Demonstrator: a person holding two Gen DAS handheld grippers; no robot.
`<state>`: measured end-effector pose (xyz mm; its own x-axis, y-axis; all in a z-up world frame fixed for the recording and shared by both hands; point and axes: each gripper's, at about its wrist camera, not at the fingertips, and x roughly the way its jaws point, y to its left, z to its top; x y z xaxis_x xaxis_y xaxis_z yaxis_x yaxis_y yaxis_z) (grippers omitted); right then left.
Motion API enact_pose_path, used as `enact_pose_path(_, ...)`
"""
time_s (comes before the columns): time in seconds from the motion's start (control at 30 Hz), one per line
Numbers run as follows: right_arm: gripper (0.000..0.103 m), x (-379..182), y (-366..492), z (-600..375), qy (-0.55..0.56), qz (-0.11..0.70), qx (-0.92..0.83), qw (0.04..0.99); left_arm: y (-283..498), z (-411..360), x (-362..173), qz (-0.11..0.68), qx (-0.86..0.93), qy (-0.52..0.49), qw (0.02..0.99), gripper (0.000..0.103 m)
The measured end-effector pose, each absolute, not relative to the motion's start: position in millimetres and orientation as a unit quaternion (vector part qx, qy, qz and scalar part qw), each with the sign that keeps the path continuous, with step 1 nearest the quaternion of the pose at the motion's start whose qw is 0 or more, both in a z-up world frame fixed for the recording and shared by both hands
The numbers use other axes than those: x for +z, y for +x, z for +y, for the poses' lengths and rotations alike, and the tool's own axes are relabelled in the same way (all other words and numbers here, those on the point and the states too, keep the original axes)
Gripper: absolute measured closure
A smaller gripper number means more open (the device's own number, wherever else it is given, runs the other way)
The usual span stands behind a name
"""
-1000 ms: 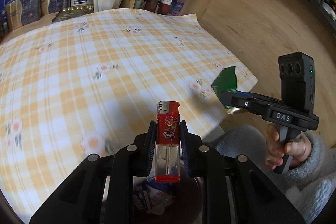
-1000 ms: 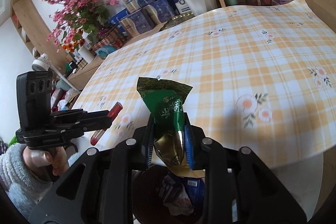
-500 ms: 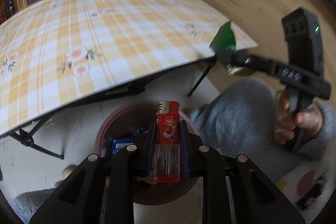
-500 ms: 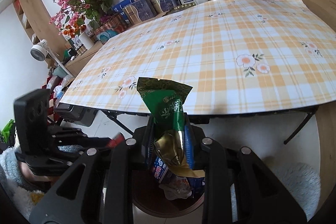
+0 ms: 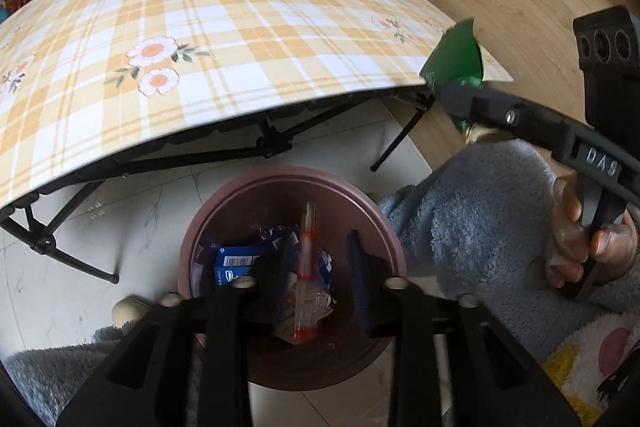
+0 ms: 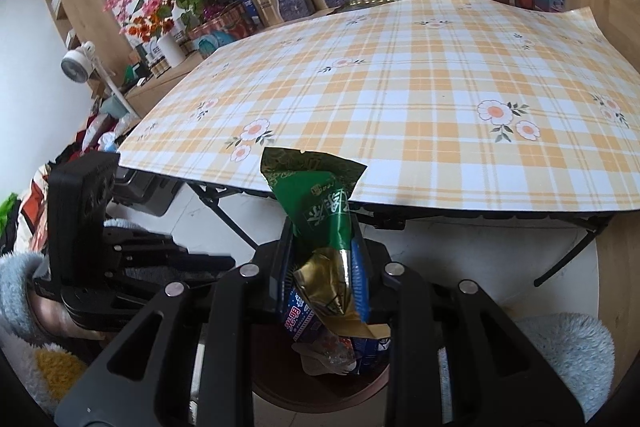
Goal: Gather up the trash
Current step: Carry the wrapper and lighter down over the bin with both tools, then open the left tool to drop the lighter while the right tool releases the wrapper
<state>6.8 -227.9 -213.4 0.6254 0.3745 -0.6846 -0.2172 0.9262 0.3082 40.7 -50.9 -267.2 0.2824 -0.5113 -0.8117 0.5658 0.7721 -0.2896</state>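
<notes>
Left gripper (image 5: 310, 267) directly above bin (image 5: 224, 219); jaws just opening, clear of lighter (image 5: 307, 267), which drops blurred, long axis upright, into bin.
Right gripper (image 6: 320, 267): jaws narrow, clamping green wrapper (image 6: 320, 203), upright, bin below. Wrapper release pending.

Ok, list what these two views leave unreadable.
- Lighter, left wrist view: motion-blurred between the open left gripper jaws; landing unseen.
- Bin, right wrist view: mostly hidden behind the right gripper and green wrapper.
- Bin contents: labels too small to read.
</notes>
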Motion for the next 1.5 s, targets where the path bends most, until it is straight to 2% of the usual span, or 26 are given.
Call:
enact_pose_path(0.3,0.075,-222.2,11.0,-216.7,0.078,0.42,0.174,0.887,46.8,-5.5,-238.1,0.431,-0.275,-0.074,0.856,0.032)
enact_pose_path(0.37,0.075,-226.9,12.7,-209.4,0.064,0.432,0.178,0.882,45.6,6.1,-230.8,0.41,-0.253,-0.092,0.871,0.029)
enact_pose_path(0.63,0.075,-258.7,23.0,-180.5,0.01,0.511,0.196,0.837,45.7,24.9,-216.1,0.374,-0.229,-0.126,0.89,0.027)
enact_pose_path(0.93,0.072,-266.0,21.6,-172.7,-0.002,0.526,0.195,0.828,44.1,29.2,-215.7,0.373,-0.229,-0.123,0.891,0.027)
enact_pose_path(1.07,0.037,-261.4,21.9,-175.6,0.005,0.516,0.193,0.835,44.3,29.2,-216.7,0.375,-0.227,-0.121,0.891,0.027)
enact_pose_path(1.13,0.033,-259.2,22.6,-177.8,0.008,0.509,0.192,0.839,45.2,28.7,-218.4,0.378,-0.226,-0.12,0.89,0.027)
enact_pose_path(1.2,0.021,-258.5,23.5,-181.1,0.013,0.506,0.183,0.843,45.7,28.4,-219.3,0.38,-0.225,-0.12,0.889,0.027)
enact_pose_path(1.3,0.013,-256.5,24.7,-186.5,0.022,0.502,0.175,0.847,45.7,27.8,-220.1,0.38,-0.226,-0.118,0.889,0.024)
enact_pose_path(1.5,0.009,-256.4,26.9,-194.4,0.036,0.501,0.162,0.85,46.3,26.1,-220.8,0.383,-0.225,-0.115,0.888,0.023)
